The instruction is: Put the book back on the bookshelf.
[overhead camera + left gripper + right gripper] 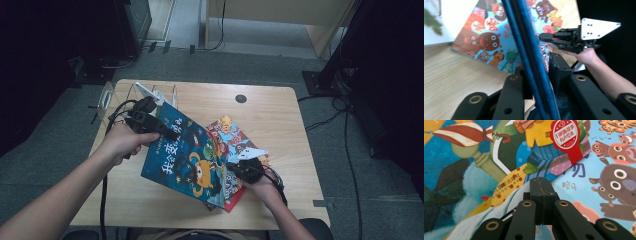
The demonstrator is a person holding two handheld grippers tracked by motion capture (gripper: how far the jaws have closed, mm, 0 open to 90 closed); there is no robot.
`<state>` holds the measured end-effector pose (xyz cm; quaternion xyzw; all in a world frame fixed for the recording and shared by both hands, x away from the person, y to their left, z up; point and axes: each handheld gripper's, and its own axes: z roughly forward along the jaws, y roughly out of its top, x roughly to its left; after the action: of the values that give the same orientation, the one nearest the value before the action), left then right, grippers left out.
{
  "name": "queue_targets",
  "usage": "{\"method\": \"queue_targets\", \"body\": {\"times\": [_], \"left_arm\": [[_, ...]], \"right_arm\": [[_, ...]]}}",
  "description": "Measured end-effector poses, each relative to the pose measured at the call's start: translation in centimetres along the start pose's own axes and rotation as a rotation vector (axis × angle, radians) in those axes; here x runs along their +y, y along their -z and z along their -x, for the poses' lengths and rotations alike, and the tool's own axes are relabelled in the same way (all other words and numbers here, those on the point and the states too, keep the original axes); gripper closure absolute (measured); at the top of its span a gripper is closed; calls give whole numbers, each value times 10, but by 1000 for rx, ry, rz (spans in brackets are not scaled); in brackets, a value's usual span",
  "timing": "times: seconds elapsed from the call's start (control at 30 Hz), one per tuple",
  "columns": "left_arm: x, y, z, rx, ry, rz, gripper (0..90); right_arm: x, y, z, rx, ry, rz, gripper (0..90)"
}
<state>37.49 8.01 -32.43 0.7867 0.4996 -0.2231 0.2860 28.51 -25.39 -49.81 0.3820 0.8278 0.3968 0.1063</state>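
L tool [167, 131] pinches top-left edge of blue picture book [190, 155], tilted up off tabletop [280, 115]. Long axis runs diag., upper-left to lower-right. R tool [234, 166], jaws pressed together, sits at book's lower-right edge over the red book [235, 137] underneath; L has the lift.

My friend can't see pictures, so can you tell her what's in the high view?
A person's two hands work at a wooden table, each holding a black gripper. The left gripper clamps the top edge of a blue picture book, tilting it up, while the right gripper, jaws shut, rests at its right edge. A red book lies underneath.
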Motion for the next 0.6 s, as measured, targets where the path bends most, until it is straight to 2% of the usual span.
{"method": "queue_targets", "body": {"times": [0.07,0.2,0.3,0.33,0.47,0.6], "left_arm": [[1,0,-2,-8,14,-9,771],[4,2,-7,-42,67,-30,787],[6,9,-11,-92,118,-22,813],[6,12,-11,-99,113,-24,822],[6,18,-5,-78,110,-35,822],[4,25,-3,-79,109,-21,821]], "right_arm": [[0,0,0,0,2,-2,900],[2,0,1,11,20,-12,874],[4,3,6,3,22,4,859],[5,5,8,3,12,17,859],[6,9,16,-9,-15,42,822],[9,6,17,-13,5,33,780]]}}
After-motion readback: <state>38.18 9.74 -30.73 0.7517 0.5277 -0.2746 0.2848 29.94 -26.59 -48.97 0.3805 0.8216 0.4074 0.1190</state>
